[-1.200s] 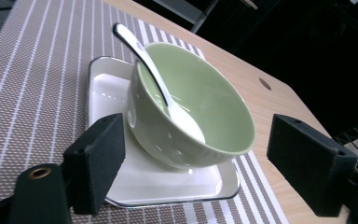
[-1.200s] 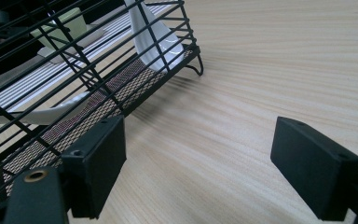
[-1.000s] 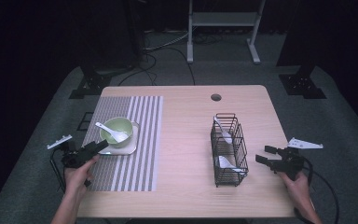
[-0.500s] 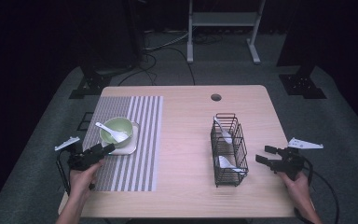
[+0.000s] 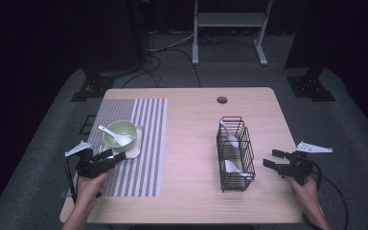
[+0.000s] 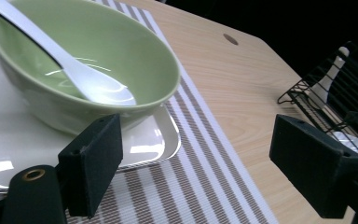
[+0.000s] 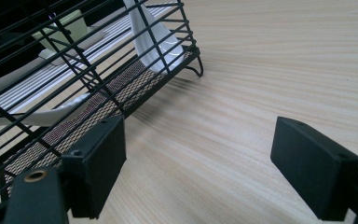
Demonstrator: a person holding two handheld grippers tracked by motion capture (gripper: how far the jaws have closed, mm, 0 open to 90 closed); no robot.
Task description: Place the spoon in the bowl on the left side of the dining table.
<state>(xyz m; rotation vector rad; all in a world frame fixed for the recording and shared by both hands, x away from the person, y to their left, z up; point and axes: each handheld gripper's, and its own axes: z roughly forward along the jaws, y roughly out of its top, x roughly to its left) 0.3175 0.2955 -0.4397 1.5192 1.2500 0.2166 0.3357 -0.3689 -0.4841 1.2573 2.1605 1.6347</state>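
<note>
The left gripper (image 5: 109, 157), its jaws released and holding nothing, hovers just beside the green bowl (image 5: 120, 133) with the white spoon (image 5: 115, 135) inside, while the right gripper (image 5: 274, 159), also released, waits near the wire basket (image 5: 235, 153).

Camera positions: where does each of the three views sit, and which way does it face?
High view: above the person's side, looking forward and down on the table; both forearms, left claw, right claw.
Left gripper view: rides the left claw, jaws apart, facing the green bowl with its spoon.
Right gripper view: rides the right claw, jaws apart, facing the wire rack.
Shared: the left gripper view and high view both show bowl and rack.
</note>
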